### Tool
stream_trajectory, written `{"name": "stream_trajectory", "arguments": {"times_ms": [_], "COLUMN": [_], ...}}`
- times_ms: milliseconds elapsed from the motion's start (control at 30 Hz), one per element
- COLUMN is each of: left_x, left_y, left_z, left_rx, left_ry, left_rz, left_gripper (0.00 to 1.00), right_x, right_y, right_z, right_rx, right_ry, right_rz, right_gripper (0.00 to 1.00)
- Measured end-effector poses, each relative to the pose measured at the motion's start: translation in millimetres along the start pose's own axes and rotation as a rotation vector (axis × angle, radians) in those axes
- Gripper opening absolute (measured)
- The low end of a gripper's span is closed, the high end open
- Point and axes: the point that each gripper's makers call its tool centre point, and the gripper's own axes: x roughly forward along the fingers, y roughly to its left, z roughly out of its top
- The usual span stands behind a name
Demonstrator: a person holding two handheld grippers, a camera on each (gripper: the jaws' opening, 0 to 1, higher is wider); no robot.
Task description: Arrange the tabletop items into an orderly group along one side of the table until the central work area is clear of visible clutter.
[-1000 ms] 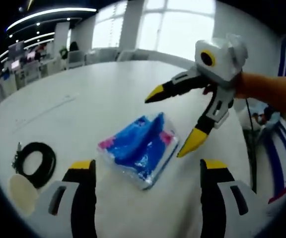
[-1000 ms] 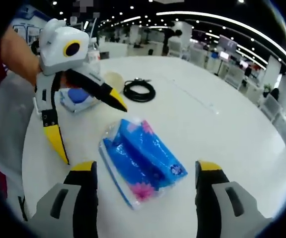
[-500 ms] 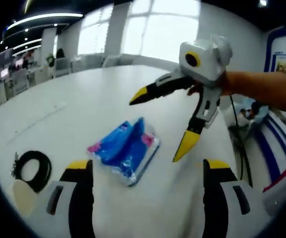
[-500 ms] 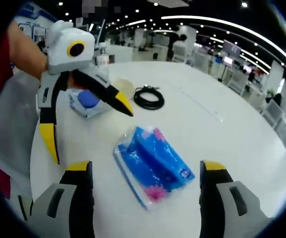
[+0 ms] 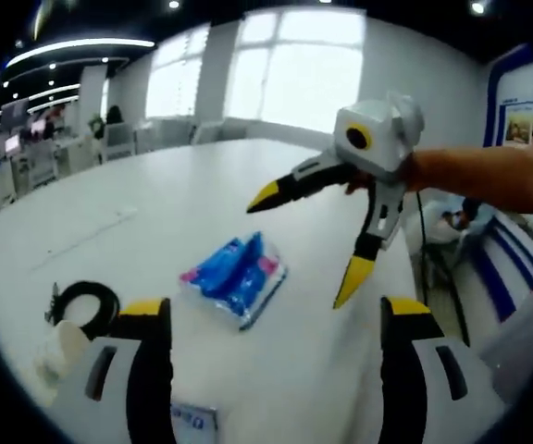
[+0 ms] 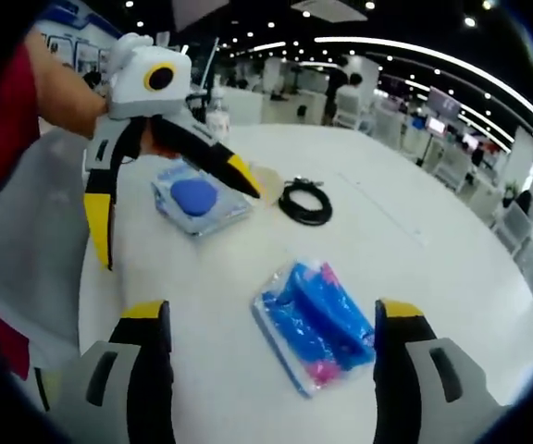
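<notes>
White round table [image 6: 452, 268] — blue tissue pack [image 6: 316, 326], black cable [image 6: 305, 202].

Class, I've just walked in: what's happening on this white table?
A person holds a two-jaw gripper in each hand over a round white table. Both the left gripper and right gripper are open and hold nothing. A blue plastic tissue pack lies between them. Farther off sit a coiled black cable and a clear packet with a blue pad.

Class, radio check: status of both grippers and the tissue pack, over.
Left gripper open, empty. Right gripper open, empty. Blue tissue pack flat on the white table, mid-table, ungripped. Nothing between jaws and pack.
</notes>
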Motion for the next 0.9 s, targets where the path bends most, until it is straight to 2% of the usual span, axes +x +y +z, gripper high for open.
{"name": "stream_trajectory", "arguments": {"times_ms": [200,533,900], "left_x": [-29.3,-84.0,-142.3], "left_y": [0.4,11.5,27.4], "left_z": [0.2,-5.0,-23.5], "left_rx": [-0.001,-0.012,-0.05], "left_ry": [-0.028,-0.067,-0.089], "left_rz": [0.016,0.079,0.17], "left_gripper": [0.9,0.89,0.87], "right_x": [3.5,12.4,34.1], "right_y": [19.1,44.5,77.4], "right_z": [18.0,44.9,81.4], "right_rx": [-0.024,-0.049,-0.084], "right_ry": [-0.012,-0.036,-0.066], "right_rz": [0.021,0.045,0.089], "right_gripper": [0.9,0.9,0.9]}}
